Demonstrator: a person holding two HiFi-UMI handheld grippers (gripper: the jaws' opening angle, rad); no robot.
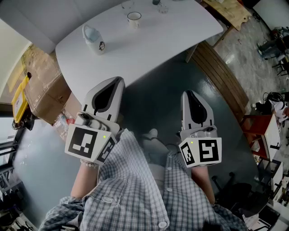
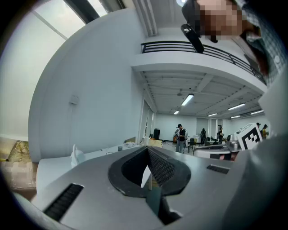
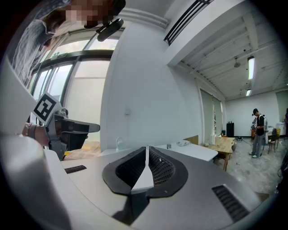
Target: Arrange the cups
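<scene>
A white table (image 1: 149, 45) stands ahead of me at the top of the head view. On it are a white mug with a dark rim (image 1: 134, 18), a white spouted cup with a small dark print (image 1: 94, 39), and clear glasses (image 1: 128, 5) at the far edge. My left gripper (image 1: 117, 81) and right gripper (image 1: 187, 93) hang over the grey floor, short of the table, both shut and holding nothing. In the left gripper view the left gripper (image 2: 147, 152) has its jaws together, with the spouted cup (image 2: 75, 155) far off. The right gripper (image 3: 146, 150) has its jaws together too.
Cardboard boxes (image 1: 43, 85) and a yellow object (image 1: 20, 97) sit left of the table. A wooden bench (image 1: 223, 79) runs along the right side, with a wooden tabletop (image 1: 230, 11) beyond. A red-framed stand (image 1: 264, 133) is at far right. People (image 2: 181, 137) stand far away.
</scene>
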